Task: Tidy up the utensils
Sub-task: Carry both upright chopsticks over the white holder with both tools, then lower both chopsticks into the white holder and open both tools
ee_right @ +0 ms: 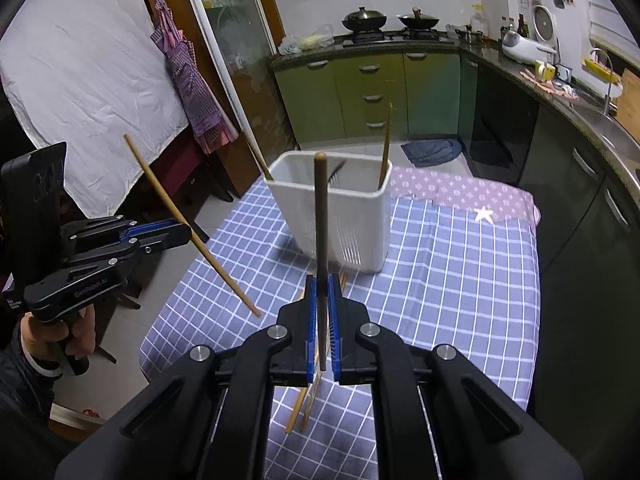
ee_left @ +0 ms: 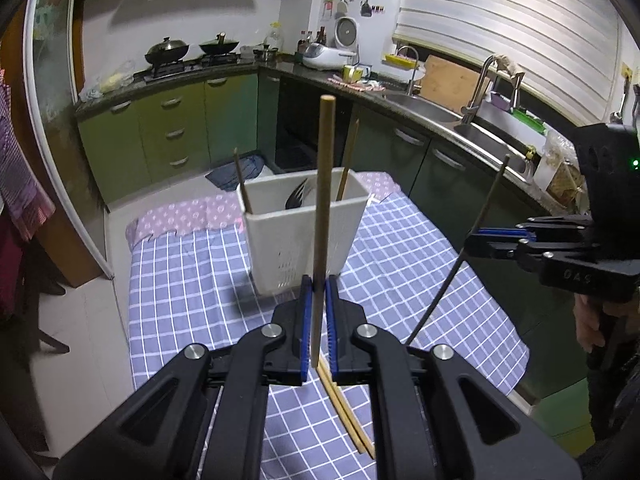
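Both tongs clamp chopsticks above checked tablecloth [ee_left: 192, 280]; green cabinets [ee_left: 176, 132] behind.

Your left gripper [ee_left: 319, 292] and right gripper [ee_right: 323, 292] are matte black linkages with silver pivot screws and ribbed blue pads lining the fingers [ee_left: 331, 320]. Pale embossed lettering marks each body, a green light glows on the right one, and your bare hand [ee_right: 60, 334] emerges from a dark sleeve.
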A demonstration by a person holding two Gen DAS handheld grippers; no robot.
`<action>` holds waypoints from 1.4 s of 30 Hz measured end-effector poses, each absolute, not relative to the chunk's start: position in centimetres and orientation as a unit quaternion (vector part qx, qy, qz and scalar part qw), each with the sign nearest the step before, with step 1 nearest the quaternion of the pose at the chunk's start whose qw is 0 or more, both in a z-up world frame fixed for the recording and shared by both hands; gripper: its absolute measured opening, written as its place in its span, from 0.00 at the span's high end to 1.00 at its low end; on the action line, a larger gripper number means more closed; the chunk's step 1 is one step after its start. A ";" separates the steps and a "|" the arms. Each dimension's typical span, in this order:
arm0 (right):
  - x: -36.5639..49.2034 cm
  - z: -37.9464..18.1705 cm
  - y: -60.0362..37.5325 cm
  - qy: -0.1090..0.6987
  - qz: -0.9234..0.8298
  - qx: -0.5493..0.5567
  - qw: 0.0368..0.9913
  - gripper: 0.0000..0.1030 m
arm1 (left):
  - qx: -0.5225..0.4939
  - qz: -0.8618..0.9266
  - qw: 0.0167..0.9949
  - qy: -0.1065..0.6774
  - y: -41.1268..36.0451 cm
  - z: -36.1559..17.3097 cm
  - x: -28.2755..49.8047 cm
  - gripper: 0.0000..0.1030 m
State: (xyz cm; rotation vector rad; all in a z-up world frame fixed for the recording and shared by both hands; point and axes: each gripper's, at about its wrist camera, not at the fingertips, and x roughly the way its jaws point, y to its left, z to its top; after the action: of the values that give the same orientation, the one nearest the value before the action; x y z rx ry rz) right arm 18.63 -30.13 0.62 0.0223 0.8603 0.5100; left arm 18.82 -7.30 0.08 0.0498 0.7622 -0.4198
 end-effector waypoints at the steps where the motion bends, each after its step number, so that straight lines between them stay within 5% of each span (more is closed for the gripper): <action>1: 18.8 1.0 -30.1 0.409 0.244 0.009 0.879 0.94 | 0.024 -0.204 0.907 0.367 -7.4 0.4 18.9 0.93; 26: 26.0 12.0 -31.0 0.322 0.236 0.054 0.915 0.94 | 0.003 -0.192 0.941 0.280 -8.8 11.4 25.4 0.93; 42: 32.5 6.7 -27.7 0.366 0.203 0.017 0.908 0.93 | -0.004 -0.187 0.930 0.316 -7.4 8.9 26.1 0.93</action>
State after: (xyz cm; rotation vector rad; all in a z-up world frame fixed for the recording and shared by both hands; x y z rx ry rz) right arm 32.46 -27.70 6.71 0.0347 0.7549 0.4199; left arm 26.13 -7.42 8.89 -0.0076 0.6469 -0.3835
